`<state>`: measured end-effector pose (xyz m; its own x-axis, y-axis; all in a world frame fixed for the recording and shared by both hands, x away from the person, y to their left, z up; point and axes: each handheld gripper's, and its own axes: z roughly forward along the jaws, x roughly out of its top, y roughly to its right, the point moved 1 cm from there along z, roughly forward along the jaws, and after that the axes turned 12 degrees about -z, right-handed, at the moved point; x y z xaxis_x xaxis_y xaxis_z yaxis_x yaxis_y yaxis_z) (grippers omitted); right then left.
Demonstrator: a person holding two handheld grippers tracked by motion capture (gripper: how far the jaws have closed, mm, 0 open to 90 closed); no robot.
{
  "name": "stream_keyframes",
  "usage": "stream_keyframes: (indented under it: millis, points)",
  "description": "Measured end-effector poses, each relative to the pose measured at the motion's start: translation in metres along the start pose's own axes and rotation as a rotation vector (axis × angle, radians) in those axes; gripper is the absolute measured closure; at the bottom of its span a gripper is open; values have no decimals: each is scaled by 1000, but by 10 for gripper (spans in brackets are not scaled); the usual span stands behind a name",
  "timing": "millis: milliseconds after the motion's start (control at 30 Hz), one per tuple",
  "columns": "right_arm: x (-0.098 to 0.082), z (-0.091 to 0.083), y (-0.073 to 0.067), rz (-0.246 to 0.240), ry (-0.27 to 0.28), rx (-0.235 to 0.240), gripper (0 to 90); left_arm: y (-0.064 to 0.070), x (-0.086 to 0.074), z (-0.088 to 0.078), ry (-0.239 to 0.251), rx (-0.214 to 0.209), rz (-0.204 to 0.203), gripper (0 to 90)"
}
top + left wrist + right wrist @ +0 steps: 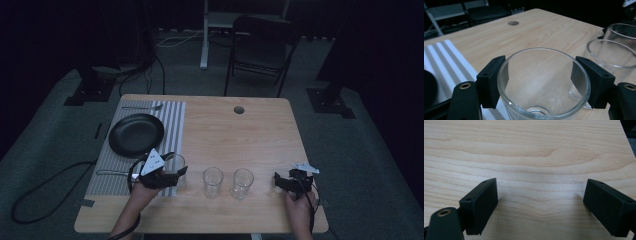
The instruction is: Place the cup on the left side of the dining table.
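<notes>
While the high view looks down on the table [260, 130], the left claw [176, 172] is clamped on a clear glass [175, 162] at the near right corner of the striped placemat [172, 120], just beside the black plate [136, 134]. Two more glasses [213, 181] [242, 183] stand in a row to its right, near but apart, and the right claw [277, 181] rests close to the table's near right edge, spread and empty. I judge the step to be carrying the glass to its place by the setting (likely the mat's far corner, where bare stripes lie open).

In the left gripper view the jaws press both sides of the glass [541, 82] just under its rim, the neighbours [611, 53] close on the right, so the lift should go up and leftward, clear of them and of the plate's rim.

In the right gripper view the released right claw [540, 206] has bare wood between its jaws.
</notes>
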<state>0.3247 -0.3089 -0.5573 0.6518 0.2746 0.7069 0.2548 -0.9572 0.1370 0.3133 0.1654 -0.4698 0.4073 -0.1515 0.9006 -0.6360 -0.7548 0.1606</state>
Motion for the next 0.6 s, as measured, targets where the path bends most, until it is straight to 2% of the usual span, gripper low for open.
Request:
stream_keyframes:
  millis: [167, 300, 400, 533, 600]
  points:
    - [0, 0, 0, -2, 0, 0, 120, -10, 9, -4, 9, 32, -4, 286]
    - [0, 0, 0, -2, 1, 0, 120, -22, 19, -9, 12, 79, -14, 286]
    - [0, 0, 0, -2, 1, 0, 120, -30, 22, -11, 18, 94, -32, 286]
    - [0, 0, 0, -2, 1, 0, 120, -39, 24, -11, 9, 119, -37, 286]
    - [0, 0, 0, -1, 1, 0, 120, -39, 24, -11, 9, 119, -37, 286]
